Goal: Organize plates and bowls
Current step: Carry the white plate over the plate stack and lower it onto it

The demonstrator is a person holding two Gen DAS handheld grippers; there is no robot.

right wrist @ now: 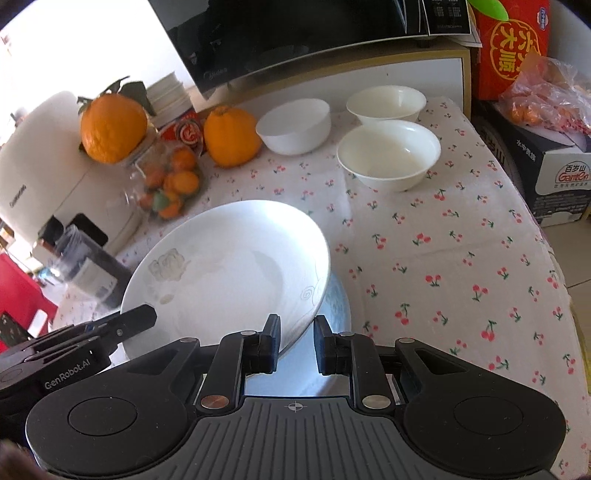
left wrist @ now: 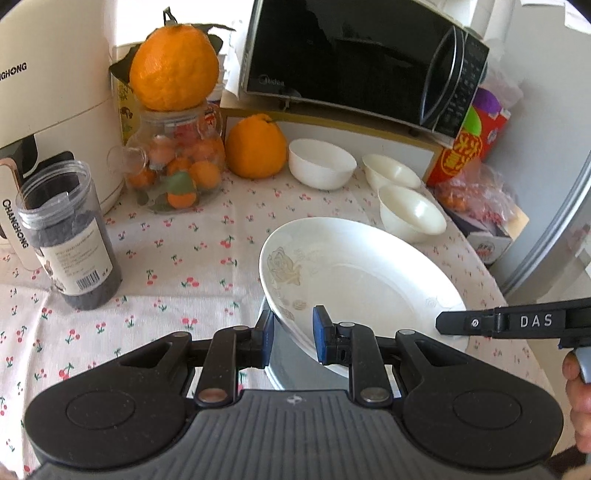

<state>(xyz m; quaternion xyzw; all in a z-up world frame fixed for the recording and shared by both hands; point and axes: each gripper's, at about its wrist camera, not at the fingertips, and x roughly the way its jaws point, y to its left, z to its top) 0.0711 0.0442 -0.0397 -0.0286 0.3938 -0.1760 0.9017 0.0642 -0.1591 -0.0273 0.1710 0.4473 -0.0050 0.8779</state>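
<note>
Gripping white plate [left wrist: 362, 273] rim, tilted, left gripper [left wrist: 293, 338] | right gripper [right wrist: 296, 345] clamps opposite rim | second plate [right wrist: 338, 306] apparently underneath | three bowls [right wrist: 388, 153] behind

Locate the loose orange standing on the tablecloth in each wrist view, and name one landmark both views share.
Left wrist view: the orange stands upper centre, between the glass jar and the white bowl.
Right wrist view: the orange sits upper left of centre, left of the same white bowl.
Shared landmark: the black microwave behind it.
</note>
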